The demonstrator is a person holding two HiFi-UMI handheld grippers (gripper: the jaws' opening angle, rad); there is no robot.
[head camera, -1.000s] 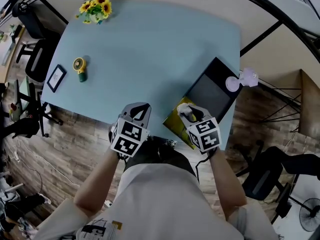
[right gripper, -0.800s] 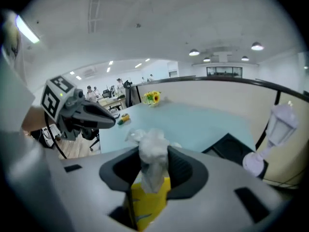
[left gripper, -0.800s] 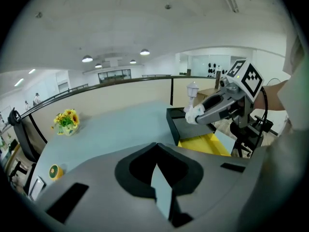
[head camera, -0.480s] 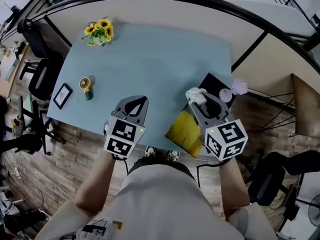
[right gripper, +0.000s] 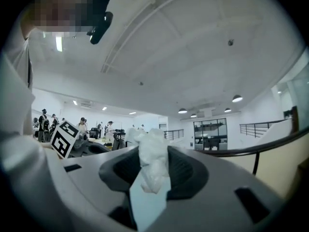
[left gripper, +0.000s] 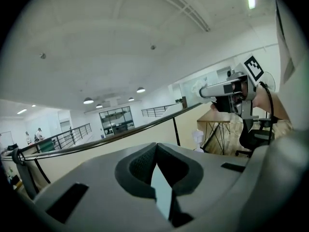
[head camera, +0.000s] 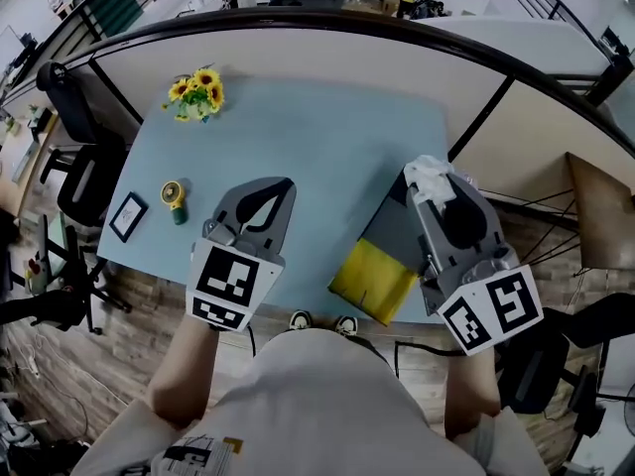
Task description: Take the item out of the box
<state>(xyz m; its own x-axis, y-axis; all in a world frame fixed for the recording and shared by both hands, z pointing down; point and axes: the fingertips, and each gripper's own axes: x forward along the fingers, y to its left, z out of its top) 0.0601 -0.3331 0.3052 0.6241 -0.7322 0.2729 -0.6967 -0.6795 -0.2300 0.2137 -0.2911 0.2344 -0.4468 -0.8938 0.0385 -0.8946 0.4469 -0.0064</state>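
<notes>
Entry — item lifted out, carry in hand.

Handling, as I judge it:
- The right gripper (head camera: 438, 198) is pinched on the item (right gripper: 153, 161), high above the table (head camera: 327, 137). I would not loosen the pinch until the item is low over bare tabletop.
- The hold looks to be on a soft bunch of wrap, not on anything solid. I would move slowly and avoid jerks, since a fold could slide out.
- The open blue patch left of the box (head camera: 397, 228) seems the best drop spot. It is well apart from the flowers (head camera: 198, 92) at the far corner.
- The left gripper (head camera: 278, 188) has its jaws pressed together with nothing between them. It is free to steady the box if needed.

Item, as it looks:
- It is white, crumpled and faintly glossy — like thin plastic wrap or a bag.
- A tuft stands above the jaw tips, and more hangs down between the pads.
- I cannot tell what is inside, if anything.
- It is fully clear of the box and touches nothing but the right gripper.

Box: dark with a grey inside, sitting at the table's right edge. A yellow flap (head camera: 374, 278) lies against its near side; I cannot tell whether that is the lid.
</notes>
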